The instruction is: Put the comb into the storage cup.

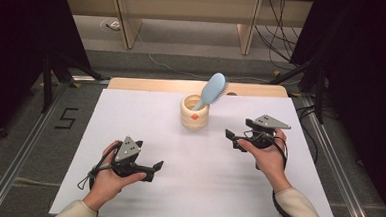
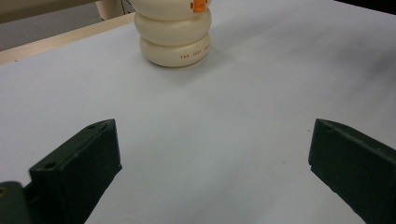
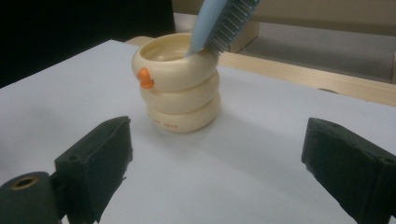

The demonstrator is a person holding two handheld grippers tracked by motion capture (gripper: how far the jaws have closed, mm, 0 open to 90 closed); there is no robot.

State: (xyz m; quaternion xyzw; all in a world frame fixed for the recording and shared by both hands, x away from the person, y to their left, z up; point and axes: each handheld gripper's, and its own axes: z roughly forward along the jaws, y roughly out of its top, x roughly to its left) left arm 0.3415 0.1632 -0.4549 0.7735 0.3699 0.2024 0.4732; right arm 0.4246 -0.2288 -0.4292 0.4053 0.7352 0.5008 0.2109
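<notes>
White table [image 1: 142,186], ribbed cream cup [image 1: 194,113], blue brush [image 1: 213,89]

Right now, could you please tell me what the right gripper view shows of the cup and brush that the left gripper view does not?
The right gripper view takes in the cream cup's open rim and the blue brush leaning inside it, handle down and bristles up.

The left gripper view has the cup's lowest ring with small printed lettering and the table's wooden edge to the cup's left.

Both share the ringed cream cup with its orange mark, standing on the white table top, and open black jaws with nothing between them.
</notes>
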